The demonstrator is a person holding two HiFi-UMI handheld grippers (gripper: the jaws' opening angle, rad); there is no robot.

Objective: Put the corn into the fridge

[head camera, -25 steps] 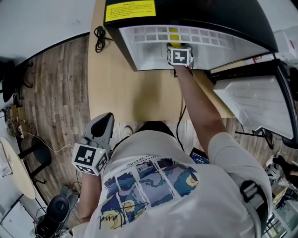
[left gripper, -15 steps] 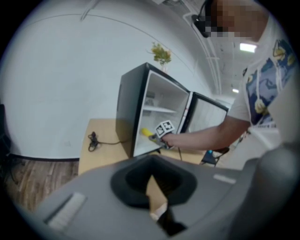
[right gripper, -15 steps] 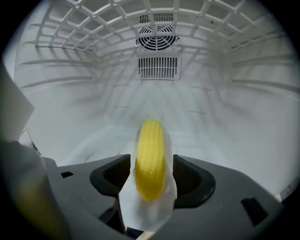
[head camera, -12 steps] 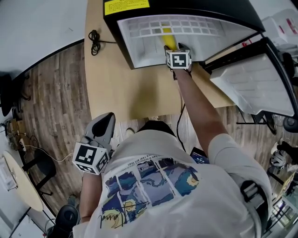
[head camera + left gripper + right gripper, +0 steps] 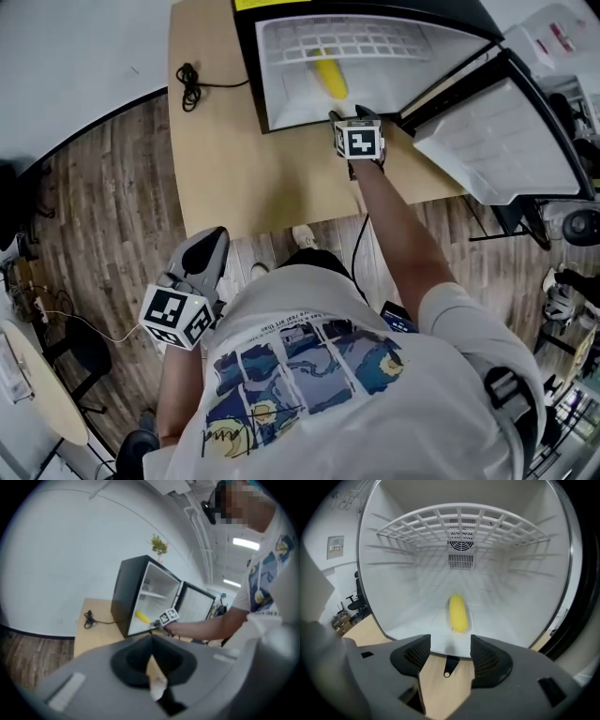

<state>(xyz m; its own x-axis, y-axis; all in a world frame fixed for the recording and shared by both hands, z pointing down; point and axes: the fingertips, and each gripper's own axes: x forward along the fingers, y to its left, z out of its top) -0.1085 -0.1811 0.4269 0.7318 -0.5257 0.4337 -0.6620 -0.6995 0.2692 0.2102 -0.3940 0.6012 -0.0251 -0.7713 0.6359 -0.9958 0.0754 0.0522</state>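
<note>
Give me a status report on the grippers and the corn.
Right gripper open, empty, at the fridge mouth. Left gripper shut, empty. Corn lying on the fridge floor, under the wire shelf. Door open, nothing in the way.

- Fridge (image 5: 291, 94): black casing, white interior; stood on the table (image 5: 234, 169); door (image 5: 497, 141) swung open to the right.
- Corn (image 5: 330, 75): one yellow cob, lying inside on the white floor.
- Right gripper (image 5: 349, 122): on an outstretched arm at the fridge's opening, near the corn but apart from it.
- Left gripper (image 5: 208, 251): held low at the person's side, above the wooden floor (image 5: 94, 216).
- Black cable (image 5: 190, 77): coiled on the table, left of the fridge.
</note>
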